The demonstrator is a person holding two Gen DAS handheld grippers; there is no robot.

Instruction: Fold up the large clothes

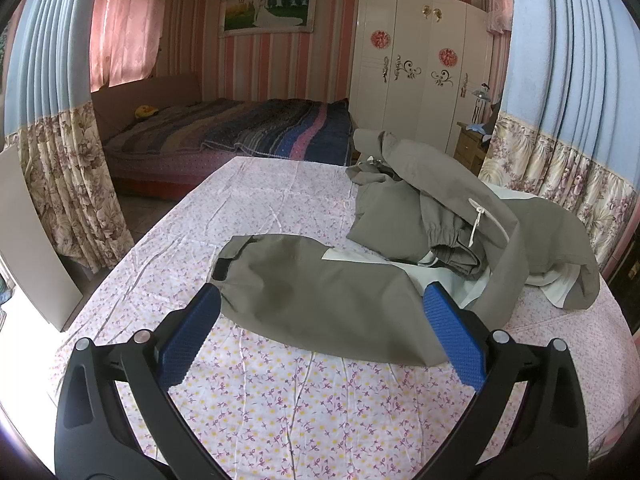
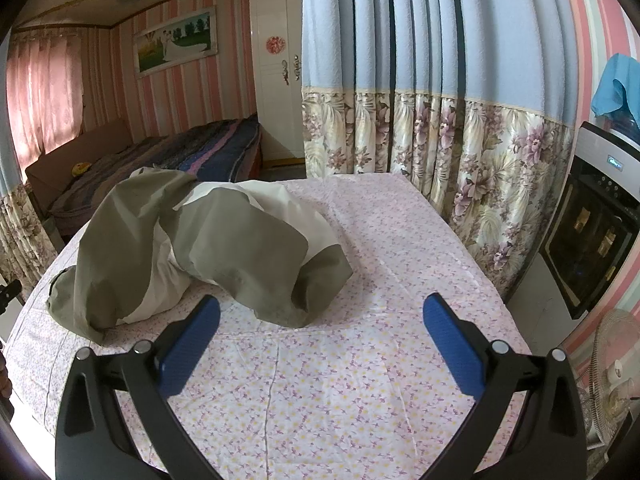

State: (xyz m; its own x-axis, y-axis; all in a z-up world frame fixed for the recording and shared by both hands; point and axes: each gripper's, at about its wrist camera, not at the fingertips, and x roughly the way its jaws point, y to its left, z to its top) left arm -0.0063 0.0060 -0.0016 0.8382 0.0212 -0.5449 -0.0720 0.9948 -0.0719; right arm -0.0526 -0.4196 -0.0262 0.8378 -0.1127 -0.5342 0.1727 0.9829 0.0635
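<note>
A: Where do we find the jacket (image 1: 400, 248)?
B: Crumpled on the floral table (image 1: 280, 400), one sleeve (image 1: 320, 300) between our wide left gripper (image 1: 322, 316).
A: And our right gripper (image 2: 322, 316)?
B: Wide, empty, short of the heap, ready to spread it.

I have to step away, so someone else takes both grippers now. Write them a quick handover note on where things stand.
Left gripper: open, holding nothing, its fingers on either side of the jacket's near sleeve.
Right gripper: open, empty, over bare tablecloth just short of the jacket's edge.
Jacket: olive with pale lining, lying crumpled in a heap on the flowered tablecloth, one sleeve stretched out toward the left gripper.
Done: no fold visible.
Left: spread the jacket flat, then fold it.
</note>
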